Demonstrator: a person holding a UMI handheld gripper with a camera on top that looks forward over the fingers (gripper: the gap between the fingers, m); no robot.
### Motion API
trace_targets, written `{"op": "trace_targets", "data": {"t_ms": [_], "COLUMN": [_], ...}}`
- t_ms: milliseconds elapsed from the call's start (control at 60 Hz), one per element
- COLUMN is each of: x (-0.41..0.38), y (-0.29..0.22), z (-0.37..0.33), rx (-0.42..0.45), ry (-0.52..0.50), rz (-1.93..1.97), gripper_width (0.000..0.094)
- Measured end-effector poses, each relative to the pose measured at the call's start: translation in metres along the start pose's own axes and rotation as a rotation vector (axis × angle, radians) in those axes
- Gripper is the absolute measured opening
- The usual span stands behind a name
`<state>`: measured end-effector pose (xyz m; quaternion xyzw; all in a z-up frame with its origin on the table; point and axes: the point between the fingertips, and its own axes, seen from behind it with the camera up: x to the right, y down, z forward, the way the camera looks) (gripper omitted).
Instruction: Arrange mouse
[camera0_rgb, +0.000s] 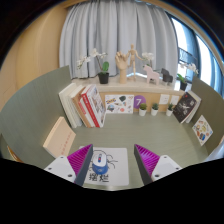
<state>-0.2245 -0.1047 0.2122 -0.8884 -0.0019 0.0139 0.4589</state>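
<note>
gripper view: looking forward along the two fingers over a pale green table (165, 138). the gripper (103, 160) stands wide open, its magenta pads (80, 158) set well apart, gripping nothing. the mouse (101, 156) lies between the fingers, a little nearer the left one, resting on a white mouse mat (112, 172) with dark printed characters; there is a visible gap on each side, so no contact yet. the mouse looks blue-and-white, small, with a rounded shell; only its upper back shows clearly. judgement on handling: light, rigid plastic, smooth and curved on top, so likely to slip or squirt forward if pinched high on the dome. best hold would be low on the two flanks, where the sides run closer to parallel, with the pads squared to the body and closed gently. not fragile in the ordinary sense, though the buttons and wheel should be kept clear of the squeeze. whether it trails a cable cannot be told from here. beyond the fingers: a row of books (83, 105) leaning near the left, a tan flat block (59, 137) lying just ahead of the left finger, a wooden shelf (128, 88) at the back carrying a small potted plant (103, 73) and a wooden hand model (122, 66), cards and pictures propped along the right, grey curtains (115, 30) behind. task state, judged: mouse not yet taken; next step calls for closing on the flanks.
</note>
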Motion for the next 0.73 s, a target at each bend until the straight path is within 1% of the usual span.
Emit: {"op": "trace_targets", "data": {"t_ms": [117, 217, 500, 733], "x": [0.036, 0.063, 0.122, 0.146], "y": [-0.003, 0.002, 0.056, 0.06], "z": [-0.045, -0.076, -0.13, -0.154], "rx": [0.04, 0.066, 0.043, 0.077], "ry": [0.033, 0.029, 0.037, 0.032], "rz": [-0.018, 0.006, 0.035, 0.038], "gripper_width": [0.082, 0.0821, 0.0812, 0.0814]}}
